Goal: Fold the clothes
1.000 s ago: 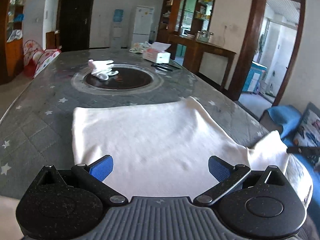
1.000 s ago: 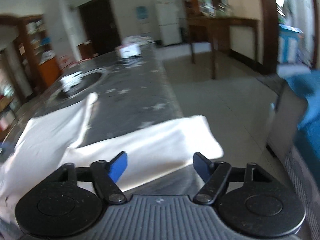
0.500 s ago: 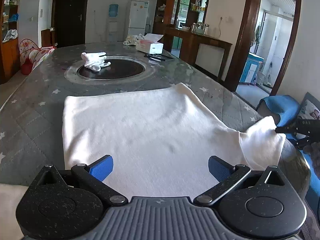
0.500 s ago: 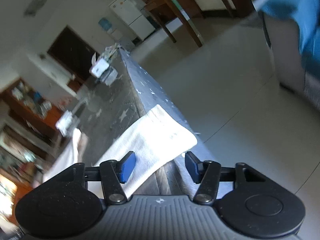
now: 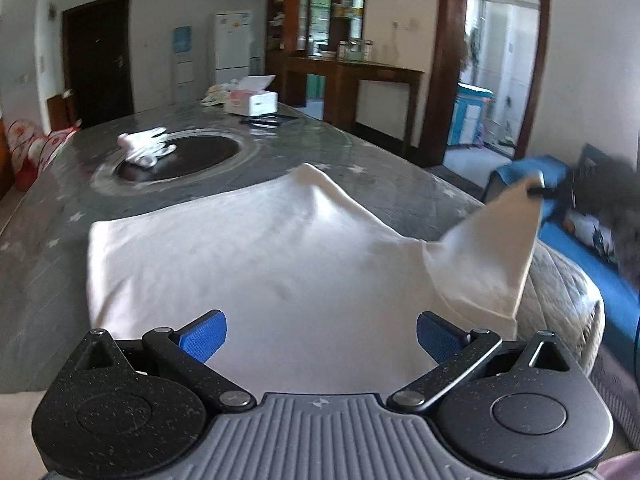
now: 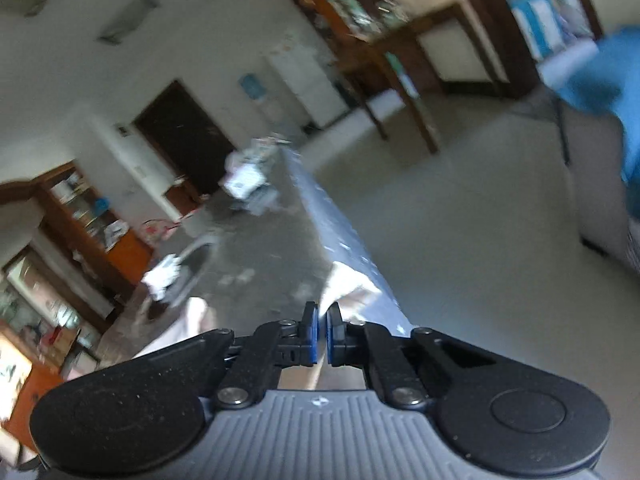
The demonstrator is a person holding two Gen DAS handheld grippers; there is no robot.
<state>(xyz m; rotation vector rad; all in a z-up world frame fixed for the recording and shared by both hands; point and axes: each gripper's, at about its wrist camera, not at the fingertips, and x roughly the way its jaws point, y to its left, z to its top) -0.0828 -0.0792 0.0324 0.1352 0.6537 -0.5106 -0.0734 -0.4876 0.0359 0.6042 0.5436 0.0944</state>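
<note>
A white shirt [image 5: 256, 264] lies spread on the grey star-patterned table [image 5: 48, 240]. My left gripper [image 5: 320, 338] is open and empty, just above the shirt's near edge. My right gripper [image 6: 321, 334] is shut on the end of the shirt's right sleeve [image 5: 508, 236] and holds it lifted off the table's right end. In the left wrist view the right gripper's tips [image 5: 538, 192] pinch the sleeve's corner. In the right wrist view, which is blurred, the sleeve [image 6: 344, 292] runs forward from the shut fingers.
A white glove [image 5: 146, 146] lies on the dark round inset [image 5: 188, 156] at the table's middle. A tissue box [image 5: 252, 100] and a dark tool [image 5: 268, 120] sit at the far end. A blue sofa [image 5: 576, 236] stands to the right, a wooden sideboard [image 5: 356, 88] beyond.
My right gripper closed on the sleeve end and lifted it up from the table edge. My left gripper stayed open over the shirt's near edge.
</note>
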